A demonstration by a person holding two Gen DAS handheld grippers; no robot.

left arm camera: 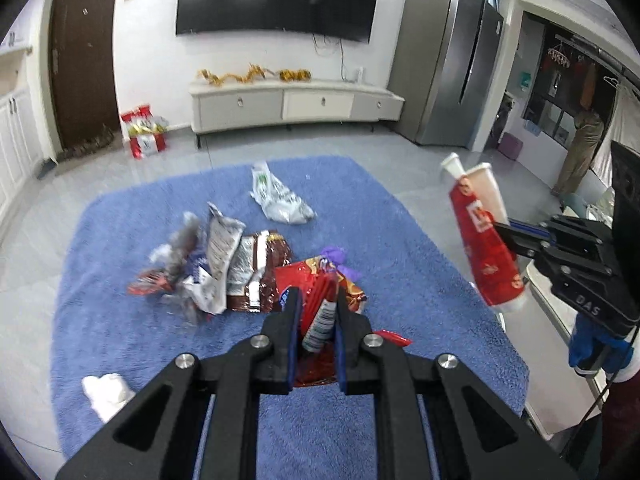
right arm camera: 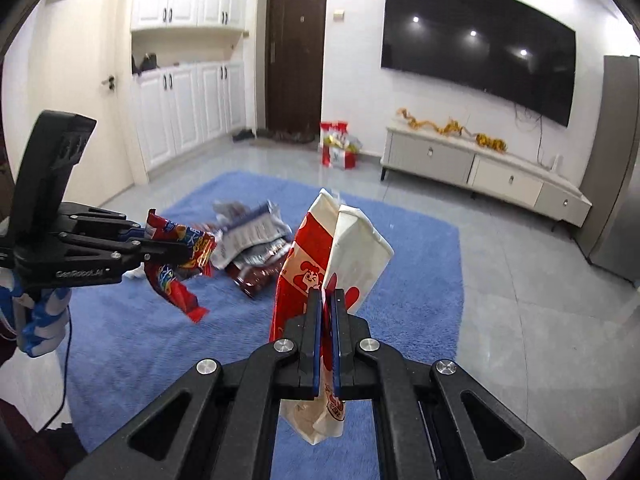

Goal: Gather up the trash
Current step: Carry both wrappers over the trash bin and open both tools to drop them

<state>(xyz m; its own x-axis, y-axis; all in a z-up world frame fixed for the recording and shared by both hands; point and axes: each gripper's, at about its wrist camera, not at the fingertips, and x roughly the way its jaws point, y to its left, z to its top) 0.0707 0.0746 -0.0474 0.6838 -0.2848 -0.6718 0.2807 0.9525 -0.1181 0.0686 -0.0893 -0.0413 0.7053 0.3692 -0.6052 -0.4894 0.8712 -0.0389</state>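
Note:
My left gripper (left arm camera: 317,300) is shut on a red snack wrapper (left arm camera: 320,316) with a barcode, held above the blue rug (left arm camera: 420,280). The wrapper also shows in the right wrist view (right arm camera: 176,264), hanging from the left gripper (right arm camera: 188,254). My right gripper (right arm camera: 328,292) is shut on a flattened red and white paper cup (right arm camera: 340,256), held in the air. The cup (left arm camera: 486,248) and right gripper (left arm camera: 500,228) also show at the right of the left wrist view. A pile of foil wrappers (left arm camera: 224,268), a white plastic bag (left arm camera: 280,196) and a purple scrap (left arm camera: 338,258) lie on the rug.
A crumpled white tissue (left arm camera: 106,394) lies at the rug's near left corner. A TV cabinet (left arm camera: 296,104) stands at the far wall, red bags (left arm camera: 144,132) by the brown door (left arm camera: 84,52), a grey fridge (left arm camera: 452,64) at right. A person (left arm camera: 580,152) stands in the far room.

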